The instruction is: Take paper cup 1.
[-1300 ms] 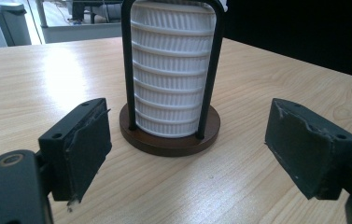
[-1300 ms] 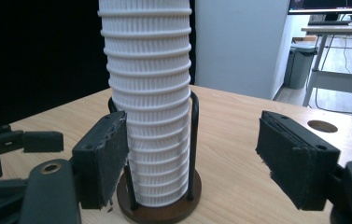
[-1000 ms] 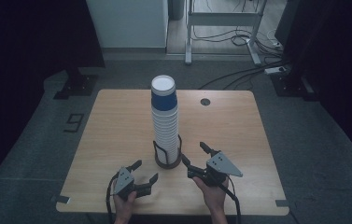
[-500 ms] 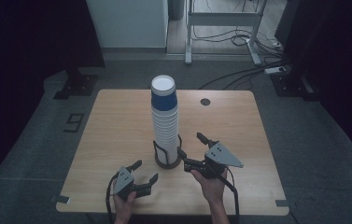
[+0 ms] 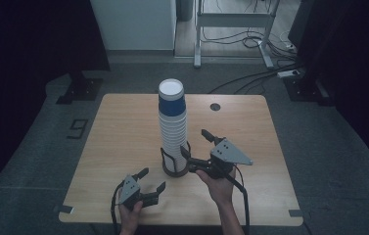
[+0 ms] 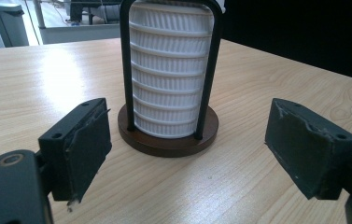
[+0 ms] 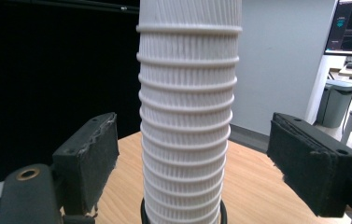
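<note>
High view: wooden table, grey carpet floor, cables.

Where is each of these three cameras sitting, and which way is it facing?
High view: above the person's side of the table, facing forward and down; shows both hands, left tool and right tool.
Left gripper view: rides the left tool low over the wood, facing the holder's base; its own open jaws show.
Right gripper view: rides the right tool, higher, facing the cup stack from its side; its open jaws flank the stack without touching.
All three share the white ribbed stack in its black wire holder.
</note>
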Demonstrator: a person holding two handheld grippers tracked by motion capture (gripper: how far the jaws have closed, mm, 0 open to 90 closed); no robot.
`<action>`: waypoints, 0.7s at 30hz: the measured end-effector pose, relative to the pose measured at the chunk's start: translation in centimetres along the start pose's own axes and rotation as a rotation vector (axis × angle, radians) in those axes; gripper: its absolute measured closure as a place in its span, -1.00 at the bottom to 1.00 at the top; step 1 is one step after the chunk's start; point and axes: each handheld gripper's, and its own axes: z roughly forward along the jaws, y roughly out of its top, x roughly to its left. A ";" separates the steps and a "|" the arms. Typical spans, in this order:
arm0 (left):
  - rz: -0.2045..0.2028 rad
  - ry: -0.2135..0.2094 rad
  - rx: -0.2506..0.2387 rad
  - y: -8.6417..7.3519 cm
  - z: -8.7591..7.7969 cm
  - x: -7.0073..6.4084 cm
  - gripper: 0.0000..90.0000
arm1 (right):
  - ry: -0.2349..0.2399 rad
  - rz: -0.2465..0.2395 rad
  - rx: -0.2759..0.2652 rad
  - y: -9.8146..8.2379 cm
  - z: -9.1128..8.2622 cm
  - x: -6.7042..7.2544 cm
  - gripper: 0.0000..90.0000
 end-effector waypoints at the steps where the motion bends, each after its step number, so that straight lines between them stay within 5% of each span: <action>1: 0.001 0.000 0.000 0.0 0.0 0.0 -0.68 | 0.003 -0.002 -0.001 0.2 0.1 0.0 -0.64; 21: 0.002 -0.007 0.000 0.0 0.0 0.0 -0.68 | 0.057 -0.026 -0.020 4.1 1.4 -0.1 -0.68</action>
